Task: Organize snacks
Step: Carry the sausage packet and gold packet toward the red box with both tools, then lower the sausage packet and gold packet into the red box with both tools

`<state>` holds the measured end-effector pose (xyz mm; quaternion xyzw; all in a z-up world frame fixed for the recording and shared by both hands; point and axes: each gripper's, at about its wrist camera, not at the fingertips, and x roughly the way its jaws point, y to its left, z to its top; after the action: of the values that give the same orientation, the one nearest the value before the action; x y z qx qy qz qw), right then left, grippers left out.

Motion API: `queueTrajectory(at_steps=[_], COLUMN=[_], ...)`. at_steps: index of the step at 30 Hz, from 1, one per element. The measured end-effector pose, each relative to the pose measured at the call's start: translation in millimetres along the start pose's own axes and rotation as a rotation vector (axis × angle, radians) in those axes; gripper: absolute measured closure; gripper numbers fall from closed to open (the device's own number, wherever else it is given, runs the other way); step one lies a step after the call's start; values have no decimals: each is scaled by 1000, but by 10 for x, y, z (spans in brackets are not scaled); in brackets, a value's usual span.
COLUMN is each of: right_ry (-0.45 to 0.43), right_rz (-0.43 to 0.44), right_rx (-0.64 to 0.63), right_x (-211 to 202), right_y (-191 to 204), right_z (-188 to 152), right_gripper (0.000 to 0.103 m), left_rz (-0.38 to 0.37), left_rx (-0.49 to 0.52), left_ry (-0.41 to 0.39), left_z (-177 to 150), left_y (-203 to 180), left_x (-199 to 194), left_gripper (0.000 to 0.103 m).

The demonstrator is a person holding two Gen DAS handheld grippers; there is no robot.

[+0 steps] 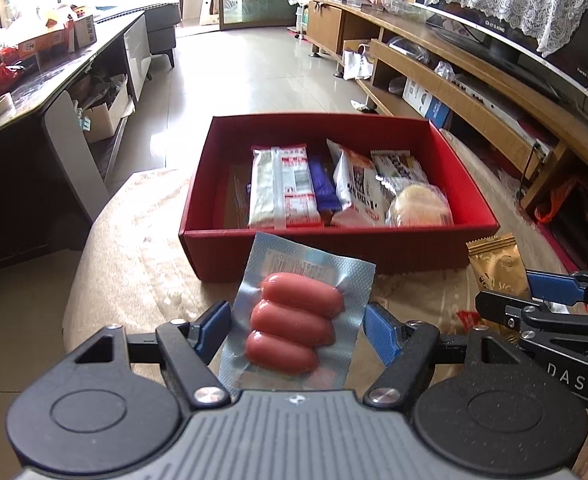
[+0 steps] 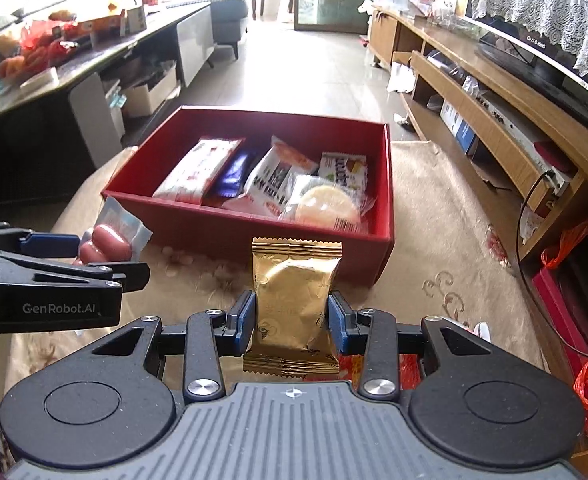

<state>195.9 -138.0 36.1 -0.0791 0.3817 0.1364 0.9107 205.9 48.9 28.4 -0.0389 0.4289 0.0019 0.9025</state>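
My left gripper is shut on a clear pack of three pink sausages, held above the beige cloth just in front of the red box. My right gripper is shut on a gold-wrapped snack, also just short of the red box. The box holds several packaged snacks: a long white-and-red pack, a purple bar, a round rice cracker. The sausage pack and left gripper show at the left in the right wrist view; the gold snack shows at the right in the left wrist view.
The box sits on a beige patterned cloth. A wooden TV cabinet with a television runs along the right. A dark table with boxes and red bags stands on the left. A red wrapper lies under the right gripper.
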Motion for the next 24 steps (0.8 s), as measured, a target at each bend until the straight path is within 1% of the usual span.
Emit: queueTrajectory(at_steps=[10,17,24], right_ry=[-39,-55,-67], right_rz=[-11,-18,-22], right_rx=[12,29,35], right_x=[30,56,99], right_y=[-26,-64,-87], right_z=[160,248,332], right_gripper=[57,57,57], left_rz=[20,27,37], left_rx=[-10,-36,-37], left_ry=[-49,-55,-78], left_z=[199,306,398], left_y=[-43,-11,-28], left_x=[43,102,122], left_gripper=[35,35,35])
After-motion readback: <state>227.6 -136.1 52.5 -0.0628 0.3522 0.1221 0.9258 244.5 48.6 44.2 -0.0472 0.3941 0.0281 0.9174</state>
